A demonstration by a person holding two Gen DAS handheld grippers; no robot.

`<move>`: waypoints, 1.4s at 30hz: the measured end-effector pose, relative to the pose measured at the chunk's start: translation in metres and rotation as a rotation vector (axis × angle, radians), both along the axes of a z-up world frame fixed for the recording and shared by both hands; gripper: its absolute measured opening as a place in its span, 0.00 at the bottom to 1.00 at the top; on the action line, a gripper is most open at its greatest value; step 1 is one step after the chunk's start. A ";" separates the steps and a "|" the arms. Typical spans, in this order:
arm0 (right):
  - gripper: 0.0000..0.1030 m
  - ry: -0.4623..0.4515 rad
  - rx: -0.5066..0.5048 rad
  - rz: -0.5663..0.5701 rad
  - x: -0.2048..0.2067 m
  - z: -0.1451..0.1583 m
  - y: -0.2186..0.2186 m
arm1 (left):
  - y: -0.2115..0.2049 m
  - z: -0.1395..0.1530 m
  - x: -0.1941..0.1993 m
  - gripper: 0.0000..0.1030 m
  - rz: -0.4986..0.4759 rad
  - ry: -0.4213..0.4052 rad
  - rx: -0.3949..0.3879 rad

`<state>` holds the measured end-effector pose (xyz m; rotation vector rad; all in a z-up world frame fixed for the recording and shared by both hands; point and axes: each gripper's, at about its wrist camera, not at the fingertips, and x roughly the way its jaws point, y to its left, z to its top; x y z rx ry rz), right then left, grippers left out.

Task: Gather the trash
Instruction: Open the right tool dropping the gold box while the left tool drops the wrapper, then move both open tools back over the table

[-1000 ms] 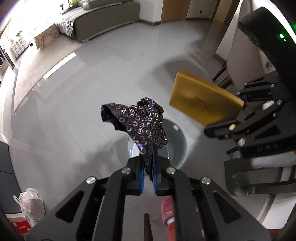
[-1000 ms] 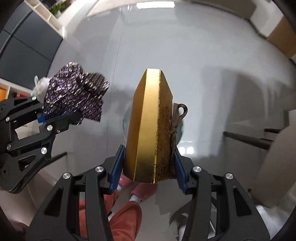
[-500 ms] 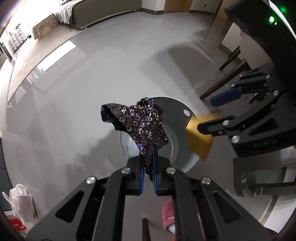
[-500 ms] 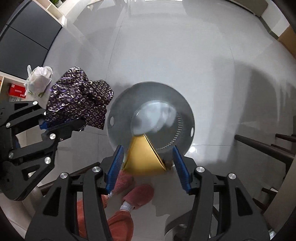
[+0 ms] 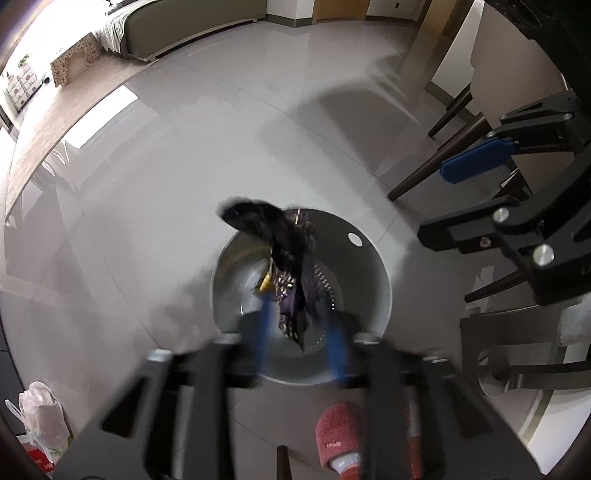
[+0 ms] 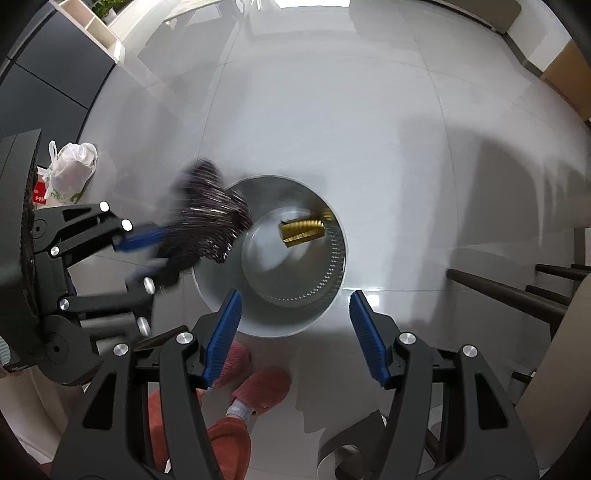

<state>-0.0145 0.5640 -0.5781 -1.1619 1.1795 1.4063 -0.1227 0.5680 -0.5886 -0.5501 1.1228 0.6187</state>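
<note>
A grey round bin [image 5: 373,295] [image 6: 280,325] stands on the tiled floor below both grippers. A gold box [image 6: 303,229] lies inside it, and a gold corner [image 5: 266,284] peeks past the wrapper. My left gripper [image 5: 301,328] [image 6: 136,254] is blurred over the bin and its jaws are opening. The purple patterned wrapper [image 5: 284,254] [image 6: 207,236] hangs loose between them, over the bin's mouth, with no pad pressing on it. My right gripper [image 6: 295,332] [image 5: 454,195] points down above the bin, its jaws opening wider with nothing between them.
A person's pink slippers [image 5: 336,435] [image 6: 258,387] stand right beside the bin. Dark chair legs [image 5: 443,162] [image 6: 509,295] lie to the right. A white plastic bag [image 5: 40,417] [image 6: 72,173] sits to the left by dark cabinets. A sofa [image 5: 184,22] stands far back.
The gold box left the right gripper and fell into the bin. The left jaws sprang apart and the wrapper slipped loose. Both grippers sank closer to the bin.
</note>
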 end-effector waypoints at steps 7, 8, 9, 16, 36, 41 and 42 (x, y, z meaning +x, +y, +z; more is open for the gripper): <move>0.57 -0.005 0.023 -0.001 0.003 0.018 0.000 | -0.008 0.021 -0.001 0.70 -0.006 -0.002 0.009; 0.57 -0.003 0.026 0.001 0.003 0.022 0.000 | -0.009 0.025 -0.001 0.70 -0.005 -0.001 0.007; 0.57 -0.004 0.032 0.003 0.001 0.031 -0.001 | -0.009 0.033 -0.002 0.70 -0.004 0.004 0.009; 0.57 0.030 0.090 -0.022 -0.005 0.111 -0.007 | -0.015 0.107 -0.013 0.70 -0.005 0.015 0.046; 0.61 -0.011 0.295 -0.609 0.026 0.360 -0.217 | -0.114 0.357 0.031 0.70 -0.344 -0.032 0.133; 0.61 -0.066 0.306 -0.915 0.060 0.373 -0.320 | -0.169 0.382 0.062 0.70 -0.542 -0.084 0.158; 0.61 -0.073 0.307 -0.965 0.063 0.373 -0.339 | -0.184 0.387 0.071 0.70 -0.592 -0.094 0.162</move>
